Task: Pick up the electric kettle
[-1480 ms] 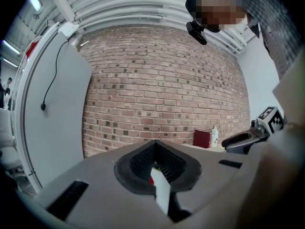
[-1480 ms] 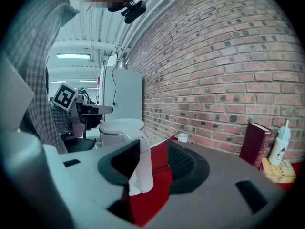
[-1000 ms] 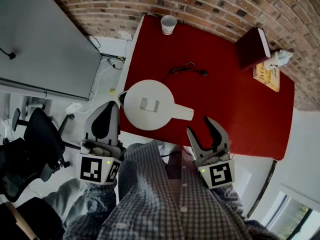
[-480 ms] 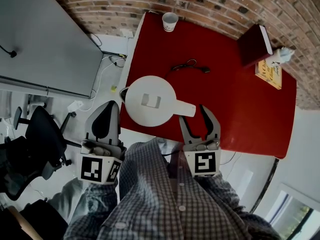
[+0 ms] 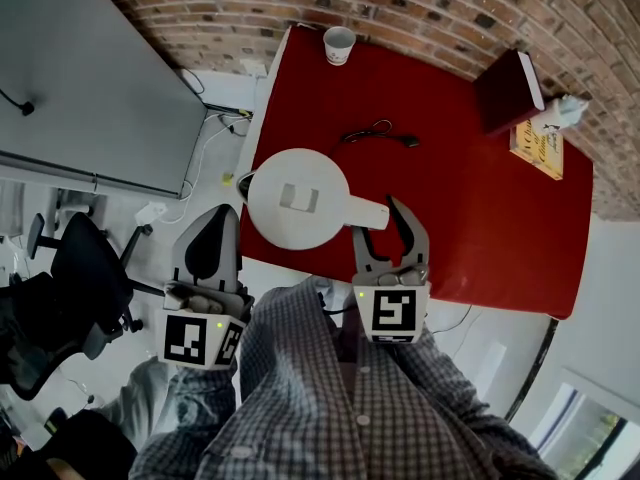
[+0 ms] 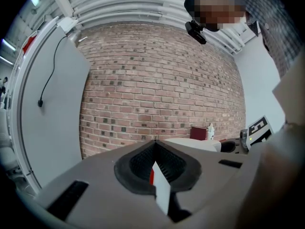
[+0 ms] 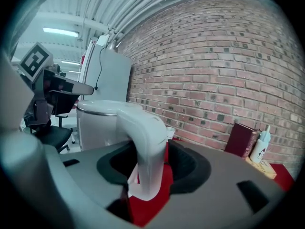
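The white electric kettle [image 5: 297, 198] stands at the near left corner of the red table [image 5: 480, 228], its handle [image 5: 368, 214] pointing right. My right gripper [image 5: 375, 218] straddles the handle's end; its jaws are closing, with a gap still left beside the handle. In the right gripper view the handle [image 7: 145, 147] arches between the jaws, with the kettle body [image 7: 97, 123] behind it. My left gripper [image 5: 215, 213] hangs off the table's left edge, beside the kettle, shut with nothing in it. In the left gripper view its tips [image 6: 155, 142] meet.
A paper cup [image 5: 339, 43] stands at the table's far edge and a black cable [image 5: 378, 133] lies mid-table. A dark red book [image 5: 510, 90], a yellow book [image 5: 537, 148] and a small bottle [image 5: 562, 115] sit at the far right by the brick wall. An office chair [image 5: 80, 288] stands left.
My right gripper has moved left and forward until its jaws came round the kettle's handle. The left gripper and the kettle have stayed where they were.
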The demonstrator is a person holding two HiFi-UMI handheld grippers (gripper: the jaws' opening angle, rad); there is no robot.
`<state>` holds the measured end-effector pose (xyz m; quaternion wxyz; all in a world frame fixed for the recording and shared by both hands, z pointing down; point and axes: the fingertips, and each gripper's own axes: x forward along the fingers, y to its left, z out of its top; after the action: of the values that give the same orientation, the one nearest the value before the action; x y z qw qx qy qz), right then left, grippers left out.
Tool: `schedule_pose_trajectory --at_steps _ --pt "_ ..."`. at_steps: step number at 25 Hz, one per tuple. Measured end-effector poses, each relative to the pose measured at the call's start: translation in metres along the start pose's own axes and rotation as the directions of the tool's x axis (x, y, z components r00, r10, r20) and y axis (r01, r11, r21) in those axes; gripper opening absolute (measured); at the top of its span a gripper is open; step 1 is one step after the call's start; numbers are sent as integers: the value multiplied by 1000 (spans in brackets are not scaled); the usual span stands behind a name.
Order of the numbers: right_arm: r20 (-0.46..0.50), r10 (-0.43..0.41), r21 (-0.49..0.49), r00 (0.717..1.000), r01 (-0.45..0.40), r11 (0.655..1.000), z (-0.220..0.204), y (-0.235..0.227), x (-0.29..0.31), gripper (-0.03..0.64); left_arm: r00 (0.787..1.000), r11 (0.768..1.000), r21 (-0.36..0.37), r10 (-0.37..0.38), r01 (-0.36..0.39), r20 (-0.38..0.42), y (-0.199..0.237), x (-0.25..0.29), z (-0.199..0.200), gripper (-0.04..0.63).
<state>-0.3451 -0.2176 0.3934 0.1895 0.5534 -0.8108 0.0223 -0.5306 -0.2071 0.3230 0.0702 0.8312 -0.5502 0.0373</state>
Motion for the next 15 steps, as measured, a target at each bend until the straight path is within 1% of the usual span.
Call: schedule_pose_trajectory --at_steps 3,6,11,15 --pt "12 -12 11 1000 12 1000 0 -2 5 163 1000 1000 2 2 -2 -4 -2 0 -1 2" --pt "40 -21 27 999 20 999 1 -6 8 163 1000 1000 2 9 -9 -9 -1 -1 -4 2" --pt "118 11 54 993 -18 998 8 -6 11 166 999 1000 23 21 -20 -40 3 -4 -13 2" --pt "152 30 61 988 -39 997 11 -6 14 166 997 999 47 15 -12 -72 4 -6 -26 2"
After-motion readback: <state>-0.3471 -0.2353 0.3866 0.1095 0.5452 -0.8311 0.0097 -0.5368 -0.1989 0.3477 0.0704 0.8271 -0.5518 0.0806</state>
